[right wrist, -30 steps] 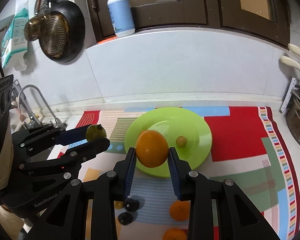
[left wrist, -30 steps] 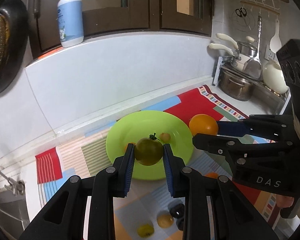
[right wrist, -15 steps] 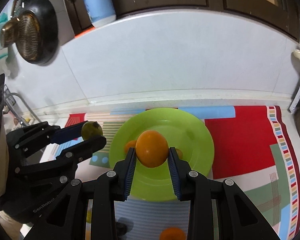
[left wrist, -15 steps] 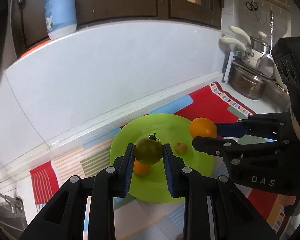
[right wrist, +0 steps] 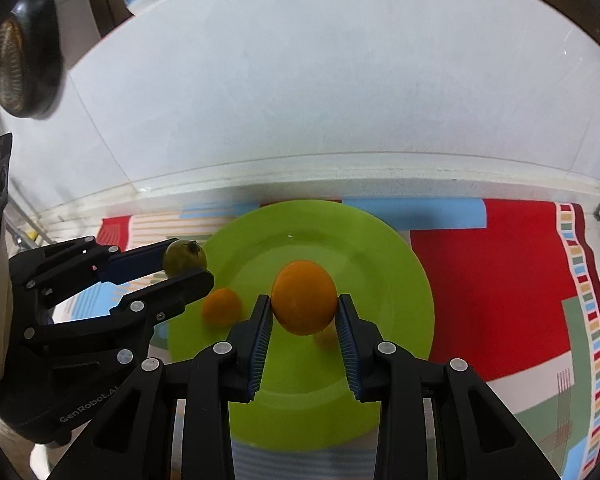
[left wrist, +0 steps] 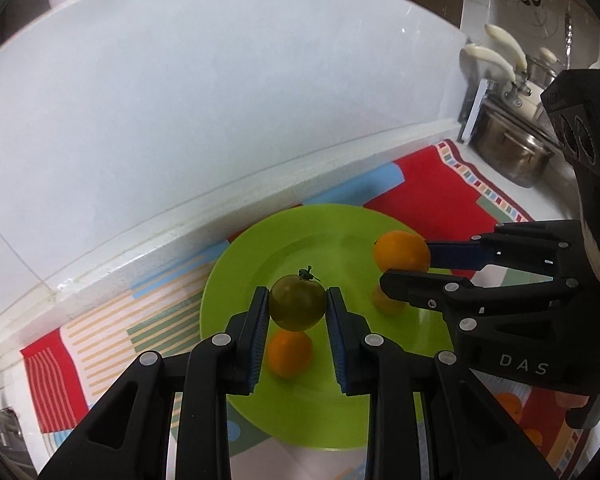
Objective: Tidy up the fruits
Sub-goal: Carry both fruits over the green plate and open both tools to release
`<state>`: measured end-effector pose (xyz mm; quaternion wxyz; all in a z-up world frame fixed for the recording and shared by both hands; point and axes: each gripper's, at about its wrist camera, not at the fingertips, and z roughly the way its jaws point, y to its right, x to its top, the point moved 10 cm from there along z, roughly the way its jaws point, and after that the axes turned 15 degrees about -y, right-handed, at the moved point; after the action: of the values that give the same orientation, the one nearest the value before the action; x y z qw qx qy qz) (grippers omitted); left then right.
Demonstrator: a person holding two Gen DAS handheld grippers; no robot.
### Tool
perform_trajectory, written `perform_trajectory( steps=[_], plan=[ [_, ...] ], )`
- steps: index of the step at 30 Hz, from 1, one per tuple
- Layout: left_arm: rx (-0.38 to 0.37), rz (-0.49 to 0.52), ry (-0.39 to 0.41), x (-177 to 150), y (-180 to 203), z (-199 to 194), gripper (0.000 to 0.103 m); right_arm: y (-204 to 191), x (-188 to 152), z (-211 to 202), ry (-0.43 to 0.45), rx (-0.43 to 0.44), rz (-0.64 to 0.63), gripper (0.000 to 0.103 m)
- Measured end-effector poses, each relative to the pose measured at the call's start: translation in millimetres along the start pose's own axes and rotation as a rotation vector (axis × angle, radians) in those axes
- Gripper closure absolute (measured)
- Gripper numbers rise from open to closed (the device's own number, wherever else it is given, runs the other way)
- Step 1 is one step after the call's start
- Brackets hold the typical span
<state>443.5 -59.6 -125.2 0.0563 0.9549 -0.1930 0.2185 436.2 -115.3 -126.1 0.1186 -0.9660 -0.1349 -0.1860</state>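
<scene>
While both of my tongs hang over the counter, the white tiled wall (right wrist: 320, 92) fills the top of each view from nine o'clock round to three. Below it lies the patterned cloth (right wrist: 492, 280), red at three o'clock in the right view and striped at eight o'clock in the left view. The green plate (left wrist: 332, 232) sits on that cloth at the middle of both views, close to the ledge at the foot of the wall. A steel pot (left wrist: 512, 152) stands past the cloth's edge at two o'clock in the left view.

My right tongs (right wrist: 303, 320) are clenched on the orange (right wrist: 303, 298), their blue pads pressed to its two sides, above the plate's middle. My left tongs (left wrist: 297, 318) grasp the green tomato (left wrist: 297, 302) the same way, stalk up, above the plate's nine o'clock half. In the left view the right tongs reach in from three o'clock; in the right view the left ones come in from nine.

A small orange fruit (left wrist: 290, 354) lies on the plate, just under the tomato toward six o'clock. A smaller yellowish fruit (left wrist: 386, 300) lies on the plate too, partly hidden behind the right tongs' lower finger.
</scene>
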Motion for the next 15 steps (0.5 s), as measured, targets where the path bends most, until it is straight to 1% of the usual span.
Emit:
perform_trajectory(
  steps=[7,15],
  plan=[
    [-0.011,-0.004,-0.033,3,-2,25,0.074,10,6,20,-0.023,0.015,0.013,0.070],
    [-0.013,-0.005,-0.042,5,-2,32,0.074,13,9,29,-0.032,0.020,0.010,0.069]
  ],
)
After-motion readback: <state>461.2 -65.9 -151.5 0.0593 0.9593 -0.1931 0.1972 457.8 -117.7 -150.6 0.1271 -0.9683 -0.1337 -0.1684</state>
